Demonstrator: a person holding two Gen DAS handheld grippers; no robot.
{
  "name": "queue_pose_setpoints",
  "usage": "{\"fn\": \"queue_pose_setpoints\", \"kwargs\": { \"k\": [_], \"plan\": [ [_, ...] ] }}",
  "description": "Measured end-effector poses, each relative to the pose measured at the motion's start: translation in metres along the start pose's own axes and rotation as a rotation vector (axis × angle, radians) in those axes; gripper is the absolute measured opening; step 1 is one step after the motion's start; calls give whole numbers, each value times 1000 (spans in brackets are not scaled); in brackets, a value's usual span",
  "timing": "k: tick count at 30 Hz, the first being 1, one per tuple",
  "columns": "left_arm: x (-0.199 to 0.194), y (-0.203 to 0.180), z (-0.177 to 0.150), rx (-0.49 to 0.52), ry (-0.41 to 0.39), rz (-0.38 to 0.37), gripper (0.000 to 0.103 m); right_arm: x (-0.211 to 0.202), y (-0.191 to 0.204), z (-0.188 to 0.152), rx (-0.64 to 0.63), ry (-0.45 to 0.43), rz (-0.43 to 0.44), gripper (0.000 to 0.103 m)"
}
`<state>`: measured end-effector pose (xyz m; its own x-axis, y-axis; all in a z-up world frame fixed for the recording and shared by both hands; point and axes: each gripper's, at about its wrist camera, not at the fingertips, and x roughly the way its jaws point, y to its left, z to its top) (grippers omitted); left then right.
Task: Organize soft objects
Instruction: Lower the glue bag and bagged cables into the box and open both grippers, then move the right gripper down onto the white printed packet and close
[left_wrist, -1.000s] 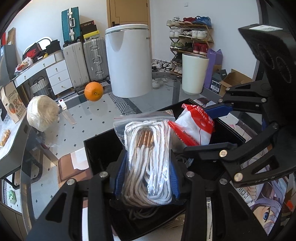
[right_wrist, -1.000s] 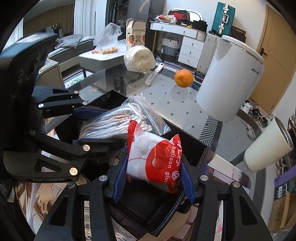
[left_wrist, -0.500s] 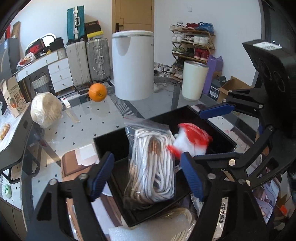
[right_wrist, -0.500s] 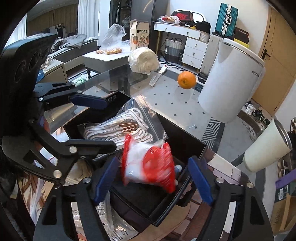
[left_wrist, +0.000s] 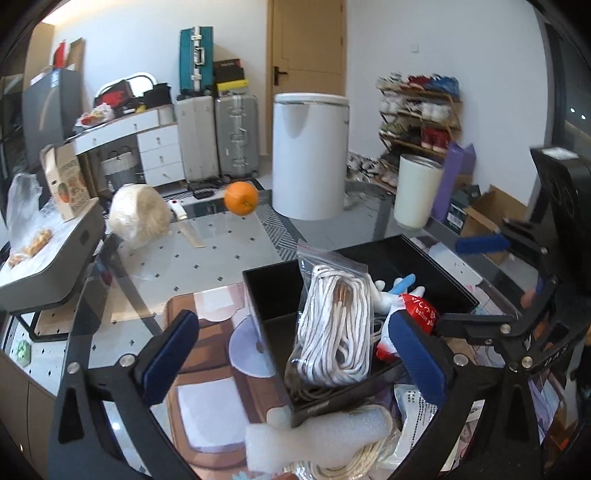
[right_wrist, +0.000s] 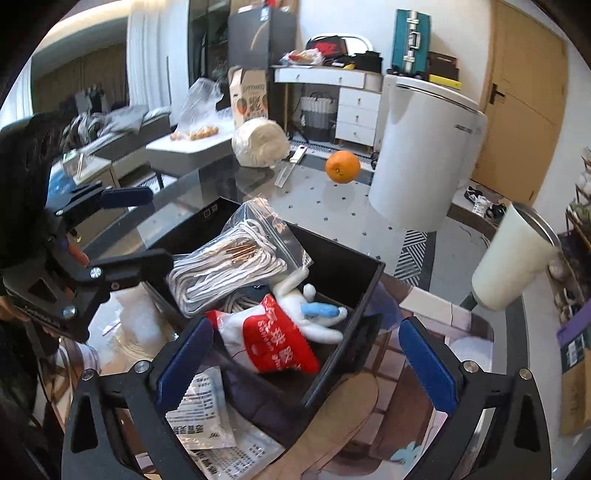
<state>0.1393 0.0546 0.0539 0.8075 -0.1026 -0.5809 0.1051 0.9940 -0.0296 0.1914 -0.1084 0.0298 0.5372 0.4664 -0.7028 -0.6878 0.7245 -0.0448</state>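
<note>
A black box (left_wrist: 424, 254) (right_wrist: 369, 291) stands on the glass table. Leaning inside it is a clear bag of white rope (left_wrist: 332, 325) (right_wrist: 229, 266). Beside it lie a red-and-white packet (left_wrist: 421, 314) (right_wrist: 280, 347) and a white plush toy (left_wrist: 384, 295) (right_wrist: 314, 306) with a blue part. My left gripper (left_wrist: 291, 321) (right_wrist: 144, 229) hangs just short of the rope bag, its jaws opening wide, pads touching nothing. My right gripper (right_wrist: 304, 328) (left_wrist: 469, 284) hovers over the packet, jaws also opening, nothing pressed between the pads.
On the far side of the table are an orange (left_wrist: 241, 197) (right_wrist: 342, 166) and a ball of twine (left_wrist: 138, 214). A white bin (left_wrist: 310, 155) and a white cup (left_wrist: 417, 192) stand behind. A foam piece (left_wrist: 317, 439), printed packets (right_wrist: 207, 417) and an insole (right_wrist: 332, 424) lie near the box.
Both grippers went from shut to wide open and drew back. The rope bag and the red-and-white packet were let go and dropped into the black box.
</note>
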Motion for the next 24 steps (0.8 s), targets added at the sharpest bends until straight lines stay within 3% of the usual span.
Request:
{"fn": "queue_pose_setpoints", "kwargs": {
  "k": [14, 24],
  "plan": [
    [-34, -7, -37, -6, -9, 47, 103, -36, 10, -47, 63, -19, 16, 102],
    [-43, -9, -45, -8, -18, 71, 103, -44, 16, -63, 53, -4, 20, 102]
  ]
}}
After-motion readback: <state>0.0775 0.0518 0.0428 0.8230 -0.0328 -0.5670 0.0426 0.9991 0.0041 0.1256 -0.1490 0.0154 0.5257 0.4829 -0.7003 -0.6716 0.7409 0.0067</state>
